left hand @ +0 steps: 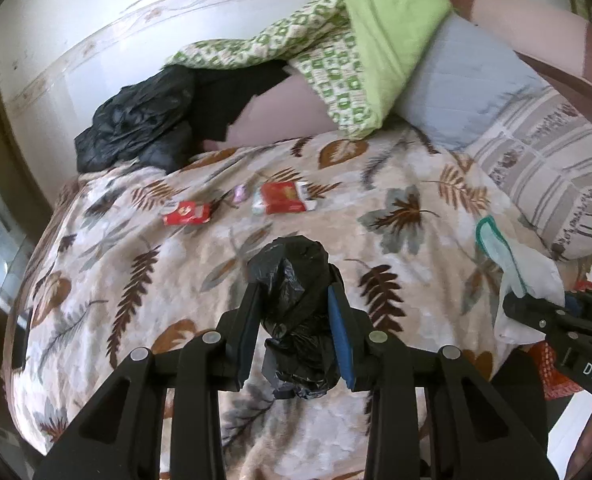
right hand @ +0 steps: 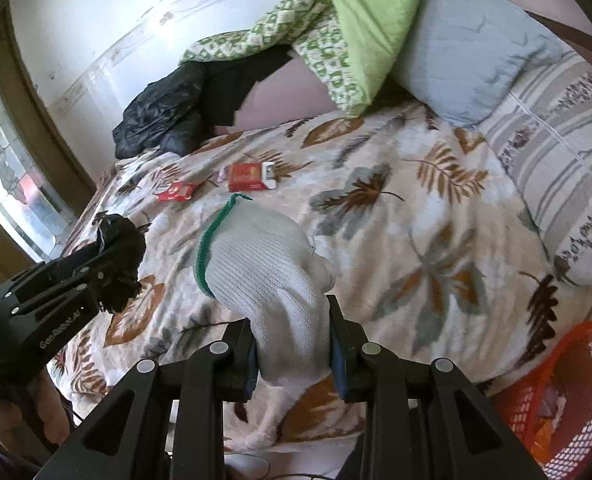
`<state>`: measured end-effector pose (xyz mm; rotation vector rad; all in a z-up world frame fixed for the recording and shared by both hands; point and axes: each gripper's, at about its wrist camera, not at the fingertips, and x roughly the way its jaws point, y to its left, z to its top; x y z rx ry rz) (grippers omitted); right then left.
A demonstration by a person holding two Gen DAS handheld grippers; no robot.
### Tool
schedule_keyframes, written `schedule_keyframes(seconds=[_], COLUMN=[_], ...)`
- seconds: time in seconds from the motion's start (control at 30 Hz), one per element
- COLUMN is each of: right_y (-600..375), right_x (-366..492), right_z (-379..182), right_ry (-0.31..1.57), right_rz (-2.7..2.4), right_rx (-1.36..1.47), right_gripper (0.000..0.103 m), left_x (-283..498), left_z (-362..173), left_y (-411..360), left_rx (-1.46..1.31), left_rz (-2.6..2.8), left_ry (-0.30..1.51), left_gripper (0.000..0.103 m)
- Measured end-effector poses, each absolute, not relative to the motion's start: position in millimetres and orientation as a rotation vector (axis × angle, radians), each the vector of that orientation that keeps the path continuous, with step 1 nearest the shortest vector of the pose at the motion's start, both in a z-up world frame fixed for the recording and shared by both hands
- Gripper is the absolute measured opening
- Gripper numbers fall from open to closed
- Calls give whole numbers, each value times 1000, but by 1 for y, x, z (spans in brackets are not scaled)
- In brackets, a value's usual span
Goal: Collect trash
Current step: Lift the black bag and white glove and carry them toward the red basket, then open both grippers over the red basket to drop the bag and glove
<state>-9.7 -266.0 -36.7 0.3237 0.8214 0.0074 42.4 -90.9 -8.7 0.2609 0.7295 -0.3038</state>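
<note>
My left gripper is shut on a crumpled black plastic bag, held above the leaf-patterned blanket. My right gripper is shut on a white knitted glove with a green cuff; that glove also shows at the right edge of the left wrist view. The left gripper with the black bag appears at the left of the right wrist view. On the blanket farther off lie a red packet, a smaller red wrapper and a small pinkish wrapper.
A red mesh basket with scraps inside stands at the bed's near right corner. Pillows, a green patterned quilt and a dark heap of plastic and cloth sit at the far side. A window is at the left.
</note>
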Motion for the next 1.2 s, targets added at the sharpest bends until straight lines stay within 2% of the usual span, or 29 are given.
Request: schedule_keyframes(seconds=[0.67,1.2], right_y=[-335,-441], right_x=[-62,-156], right_z=[-35,-53], right_ry=[788,747], right_rz=[-161,-460], right_rx=[423,582], right_gripper=[30,30], left_x=[25,-32], left_z=[0,-9], left_y=[-179,-333], left_rx=[334,482], left_rz=[-547,-900], left_ry=[714,700], left_gripper=[32,32])
